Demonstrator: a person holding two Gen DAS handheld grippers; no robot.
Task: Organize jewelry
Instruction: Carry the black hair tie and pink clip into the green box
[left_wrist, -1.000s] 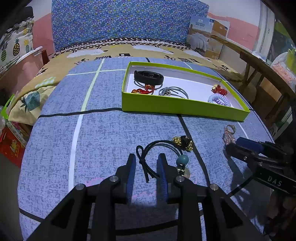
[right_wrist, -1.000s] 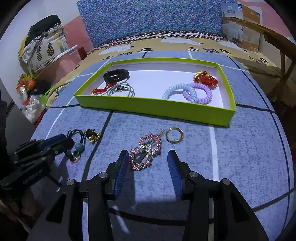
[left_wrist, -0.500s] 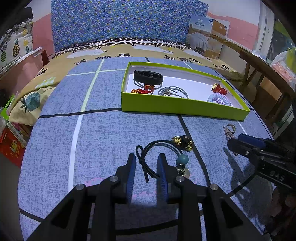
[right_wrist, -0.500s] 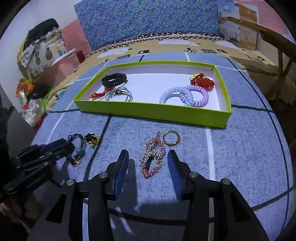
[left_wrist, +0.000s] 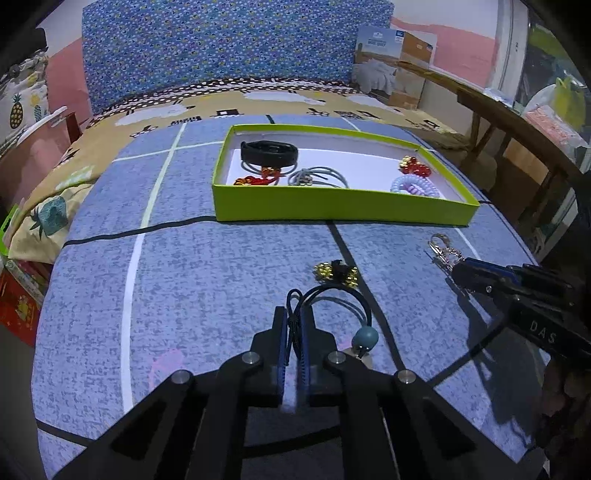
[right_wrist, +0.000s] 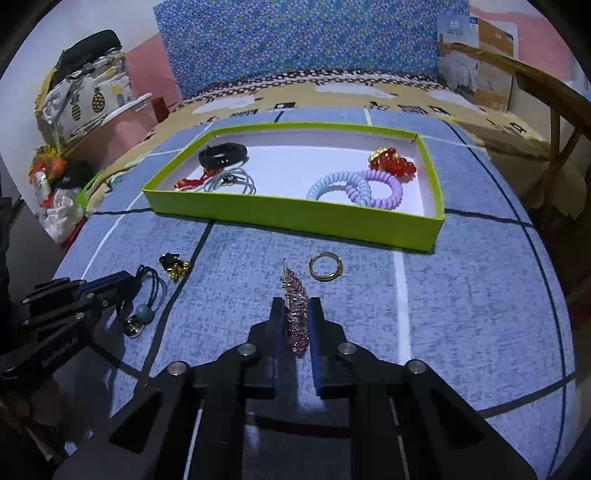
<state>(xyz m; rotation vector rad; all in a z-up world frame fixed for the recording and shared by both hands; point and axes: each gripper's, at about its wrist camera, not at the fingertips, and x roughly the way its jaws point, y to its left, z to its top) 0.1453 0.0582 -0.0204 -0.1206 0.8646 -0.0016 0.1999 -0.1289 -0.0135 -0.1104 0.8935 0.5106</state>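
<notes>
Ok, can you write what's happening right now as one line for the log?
left gripper: just closed on black hair tie | right gripper: just closed on pink keychain | gold ring: on cloth | green tray: ahead

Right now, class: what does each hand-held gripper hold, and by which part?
Left hand-held gripper: black hair tie, by its knotted loop. Right hand-held gripper: pink rhinestone charm, across its body.
</notes>
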